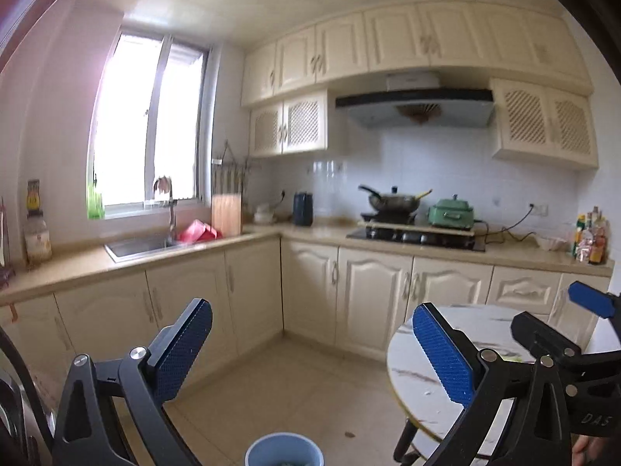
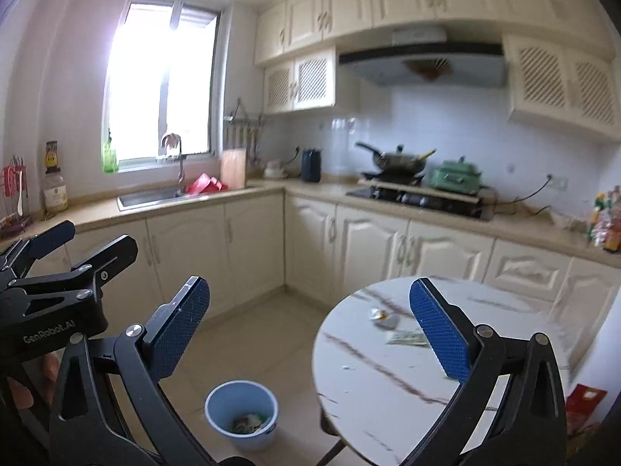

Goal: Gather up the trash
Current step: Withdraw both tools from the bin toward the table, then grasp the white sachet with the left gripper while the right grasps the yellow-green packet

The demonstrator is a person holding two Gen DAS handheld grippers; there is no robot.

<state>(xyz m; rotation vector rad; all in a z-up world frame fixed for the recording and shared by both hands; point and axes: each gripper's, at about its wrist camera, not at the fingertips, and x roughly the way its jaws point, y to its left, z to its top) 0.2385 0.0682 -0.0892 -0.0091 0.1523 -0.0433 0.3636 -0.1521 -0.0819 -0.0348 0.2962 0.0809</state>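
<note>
The round table point(image 2: 372, 353) has a glossy, marble-patterned white top. The bin point(image 2: 241, 413) is smooth pale-blue plastic. The sink point(image 1: 141, 247) is brushed metal, the cutting board point(image 1: 226, 213) bare wood, the cabinets point(image 2: 368, 248) satin cream paint, the backsplash point(image 2: 446, 132) shiny white tile.

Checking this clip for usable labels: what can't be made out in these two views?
- Blue bin: cut off by the left wrist view's bottom edge; contents unseen there.
- Bin contents: right wrist view, too small to identify.
- Wrappers on the round table: blurred, partly behind the right gripper finger.
- Bottles: blurred, labels unreadable.
</note>
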